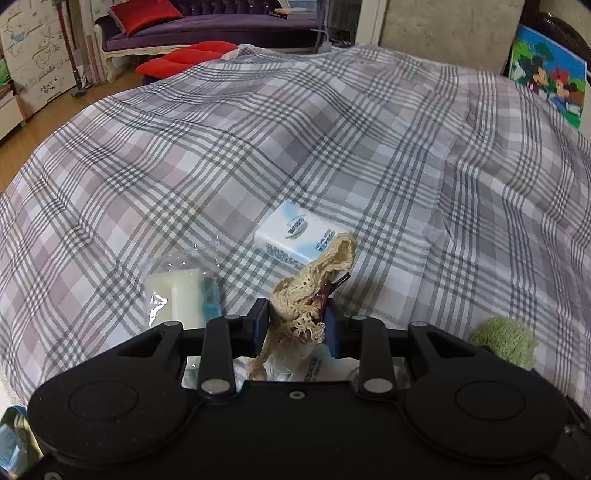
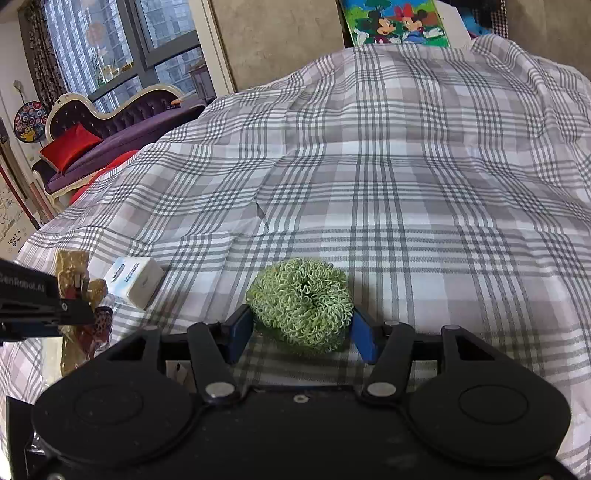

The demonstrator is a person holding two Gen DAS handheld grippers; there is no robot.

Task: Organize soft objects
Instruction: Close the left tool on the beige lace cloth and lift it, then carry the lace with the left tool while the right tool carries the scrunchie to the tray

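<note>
My left gripper (image 1: 296, 323) is shut on a beige crocheted net item (image 1: 314, 284) with dark red bits inside, held above the plaid bedcover (image 1: 332, 129). It also shows in the right wrist view (image 2: 77, 291) at the far left. My right gripper (image 2: 302, 328) is open, its blue pads on either side of a green curly scrunchie (image 2: 301, 304) that lies on the bedcover (image 2: 406, 166). The scrunchie also shows in the left wrist view (image 1: 506, 341). A white tissue pack (image 1: 295, 234) lies just beyond the net item; it also shows in the right wrist view (image 2: 135, 282).
A clear bag with a white and blue sponge (image 1: 184, 291) lies left of my left gripper. A purple sofa with a red cushion (image 2: 70, 147) stands beyond the bed's left edge. A cartoon picture (image 2: 395, 22) leans at the bed's far end.
</note>
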